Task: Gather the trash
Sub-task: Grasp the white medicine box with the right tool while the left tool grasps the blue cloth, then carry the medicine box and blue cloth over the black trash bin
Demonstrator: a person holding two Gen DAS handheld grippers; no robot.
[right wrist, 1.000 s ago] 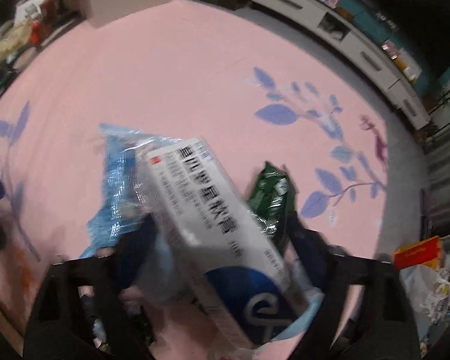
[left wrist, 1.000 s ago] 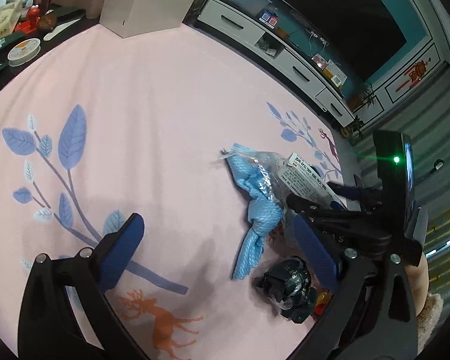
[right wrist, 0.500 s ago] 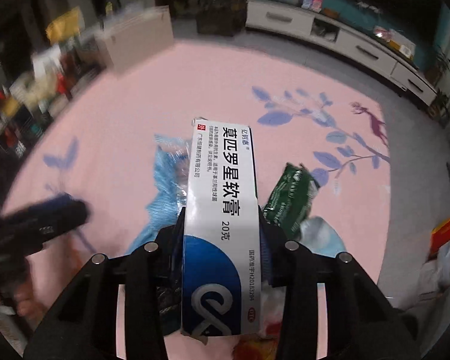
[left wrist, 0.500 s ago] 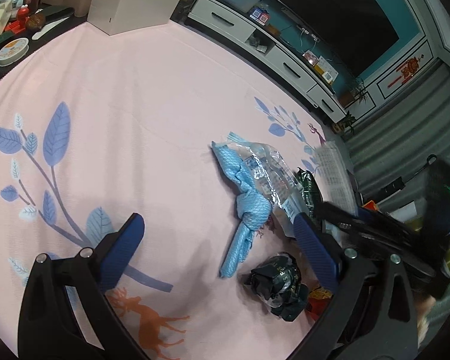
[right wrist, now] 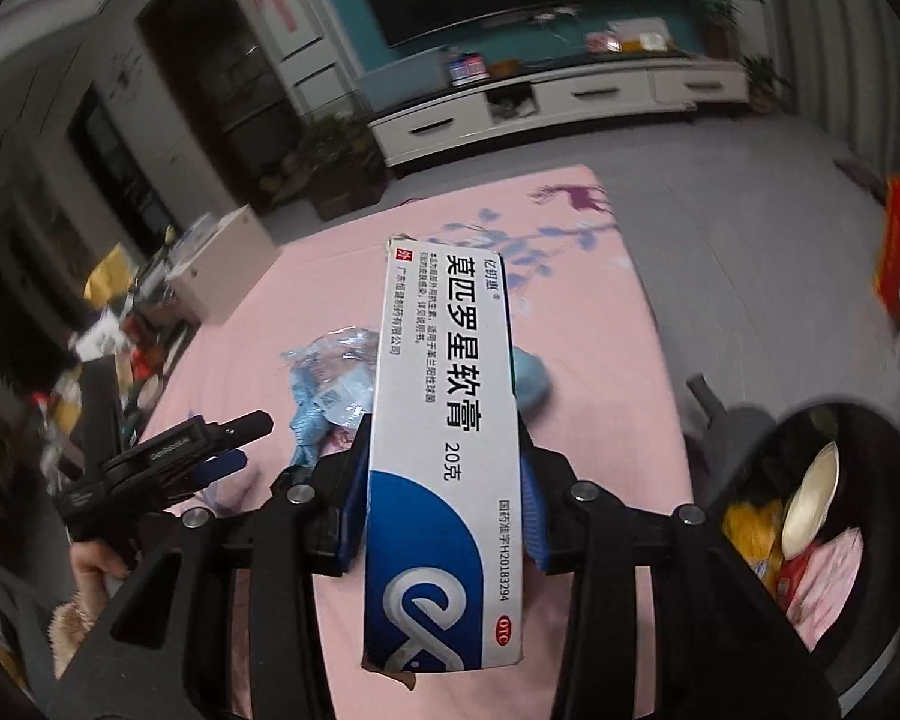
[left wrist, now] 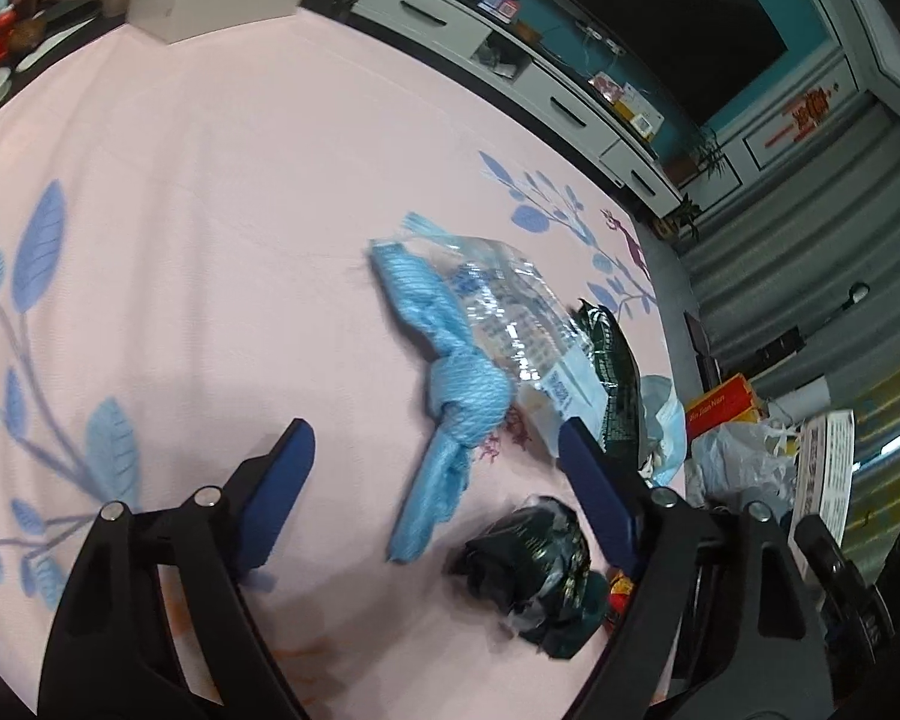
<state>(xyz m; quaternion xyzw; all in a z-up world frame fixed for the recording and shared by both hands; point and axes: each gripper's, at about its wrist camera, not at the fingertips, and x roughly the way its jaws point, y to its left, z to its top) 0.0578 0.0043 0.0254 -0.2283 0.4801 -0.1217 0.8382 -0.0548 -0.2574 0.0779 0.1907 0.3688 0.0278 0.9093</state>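
the right claw point(right wrist: 444, 510) is clamped on a white and blue ointment box point(right wrist: 447, 420), gripping it near its lower half so most of the length sticks out ahead. just to its right sits a dark bin point(right wrist: 810, 504) with wrappers and a spoon-like thing inside, probably the place for the box, though blur makes its rim hard to judge. the left claw point(left wrist: 432, 480) hangs wide open and empty above the pink tablecloth point(left wrist: 210, 210). ahead of it lie a knotted blue bag point(left wrist: 450, 384), a clear wrapper point(left wrist: 510, 312), a green packet point(left wrist: 612, 372) and a crumpled black bag point(left wrist: 534, 558), all close together on the table. the risk: the long box could pivot between the pads or catch the bin's edge and fall outside. the left claw, closing on the pile, could pinch the cloth too.
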